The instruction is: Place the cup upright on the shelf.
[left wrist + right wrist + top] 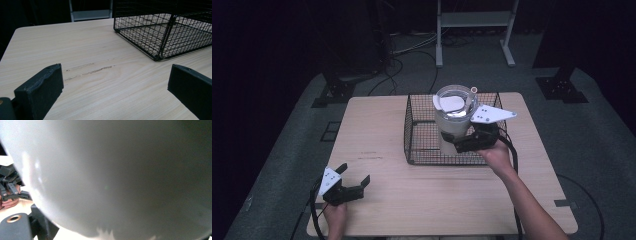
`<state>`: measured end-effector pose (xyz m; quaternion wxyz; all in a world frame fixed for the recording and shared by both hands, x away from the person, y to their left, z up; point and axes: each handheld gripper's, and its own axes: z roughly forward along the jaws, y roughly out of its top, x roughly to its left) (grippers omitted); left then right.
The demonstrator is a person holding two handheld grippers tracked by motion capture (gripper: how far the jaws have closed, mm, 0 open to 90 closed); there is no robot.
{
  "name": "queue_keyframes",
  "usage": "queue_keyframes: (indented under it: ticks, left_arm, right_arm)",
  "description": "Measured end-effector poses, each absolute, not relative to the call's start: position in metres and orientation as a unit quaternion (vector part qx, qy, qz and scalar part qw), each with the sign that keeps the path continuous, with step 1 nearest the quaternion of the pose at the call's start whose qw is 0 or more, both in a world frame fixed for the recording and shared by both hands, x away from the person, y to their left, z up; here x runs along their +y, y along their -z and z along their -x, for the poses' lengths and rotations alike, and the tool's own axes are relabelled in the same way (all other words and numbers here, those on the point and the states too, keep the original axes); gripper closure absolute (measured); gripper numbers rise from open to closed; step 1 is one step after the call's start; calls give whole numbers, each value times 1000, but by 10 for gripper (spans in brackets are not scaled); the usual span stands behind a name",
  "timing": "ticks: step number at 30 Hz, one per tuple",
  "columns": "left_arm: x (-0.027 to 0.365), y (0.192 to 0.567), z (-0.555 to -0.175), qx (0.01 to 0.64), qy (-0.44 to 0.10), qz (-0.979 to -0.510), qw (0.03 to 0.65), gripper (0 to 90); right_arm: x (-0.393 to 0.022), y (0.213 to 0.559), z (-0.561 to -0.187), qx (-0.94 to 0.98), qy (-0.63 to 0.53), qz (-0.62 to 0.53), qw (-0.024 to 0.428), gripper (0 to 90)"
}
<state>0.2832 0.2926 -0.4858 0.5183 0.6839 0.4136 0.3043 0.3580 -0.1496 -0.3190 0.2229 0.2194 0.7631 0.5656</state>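
Over the black wire basket [422, 142], the right hand-held gripper [467, 141] clasps a white blender jar [453, 117] (clear lid on top). Nearer the wooden surface [377, 130] edge, the left hand-held gripper [353, 181] rests, jaws spread wide.

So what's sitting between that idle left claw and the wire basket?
Nothing: in the high view, bare wooden table separates the left gripper from the wire basket. The left gripper view shows the same stretch, marked only by faint scuffs.
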Motion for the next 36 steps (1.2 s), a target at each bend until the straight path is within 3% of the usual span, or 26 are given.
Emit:
queue_keyframes:
  ticks: [36]
  left_arm:
    - [294, 485, -282, 414, -302, -683, 521, 0]
  right_arm:
    - [-108, 322, -457, 780, -546, -240, 189, 84]
